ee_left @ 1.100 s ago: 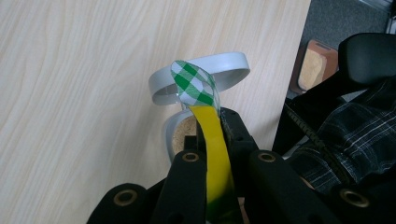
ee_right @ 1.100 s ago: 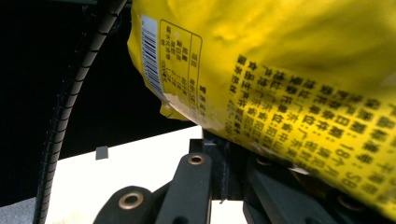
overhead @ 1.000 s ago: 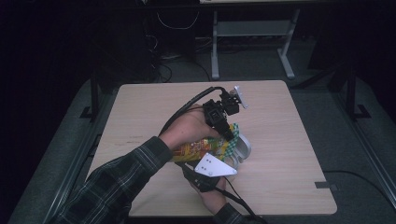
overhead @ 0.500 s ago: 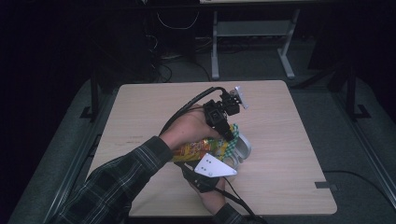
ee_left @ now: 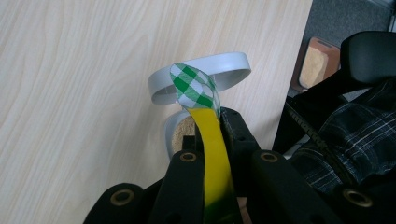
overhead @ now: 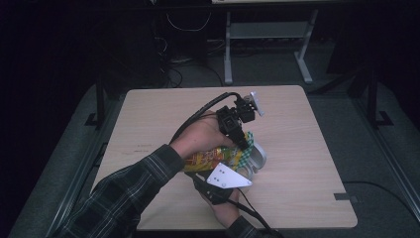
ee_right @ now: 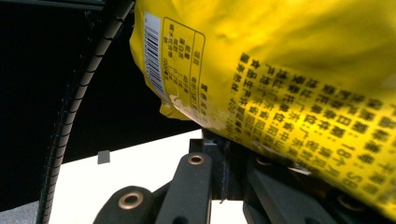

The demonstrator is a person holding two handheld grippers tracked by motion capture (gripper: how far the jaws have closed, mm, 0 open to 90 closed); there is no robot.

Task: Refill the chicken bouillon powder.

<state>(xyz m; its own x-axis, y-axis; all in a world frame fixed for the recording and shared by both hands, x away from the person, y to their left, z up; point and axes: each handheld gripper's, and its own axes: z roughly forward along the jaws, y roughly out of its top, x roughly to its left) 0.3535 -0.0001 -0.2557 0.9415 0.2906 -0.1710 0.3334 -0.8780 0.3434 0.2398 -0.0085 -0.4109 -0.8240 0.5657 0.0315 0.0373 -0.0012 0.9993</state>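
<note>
- On the wooden table (overhead: pixel 307 148), the person's left forearm in a plaid sleeve (overhead: pixel 129 193) comes in from the lower left of the high view and reaches toward the middle of the tabletop.
- The left gripper (overhead: pixel 242 141) points down and away from the person, its black cable arching back over the hand.
- Its jaws are closed tight on the top edge of a yellow snack bag (overhead: pixel 213 157); in the left gripper view the bag's thin yellow edge (ee_left: pixel 215 158) runs up between the two black jaws and ends in a green-and-white checked corner (ee_left: pixel 194 88).
- The bag sits near the middle of the table, between the two grippers, lifted off the wood at its pinched end.
- Just beyond the checked corner lies a light grey ring-shaped piece (ee_left: pixel 205 74) on the table, with a round container (ee_left: pixel 180 133) of something brownish below it.
- The right gripper (overhead: pixel 225 171), topped by its grey three-cornered plate, comes in from the bottom edge and meets the bag from the near side.
- Its jaws are also fully closed, clamped on the bag's lower edge; in the right gripper view the printed yellow wrapper (ee_right: pixel 280 70) with barcode lies right over the jaws.
</note>
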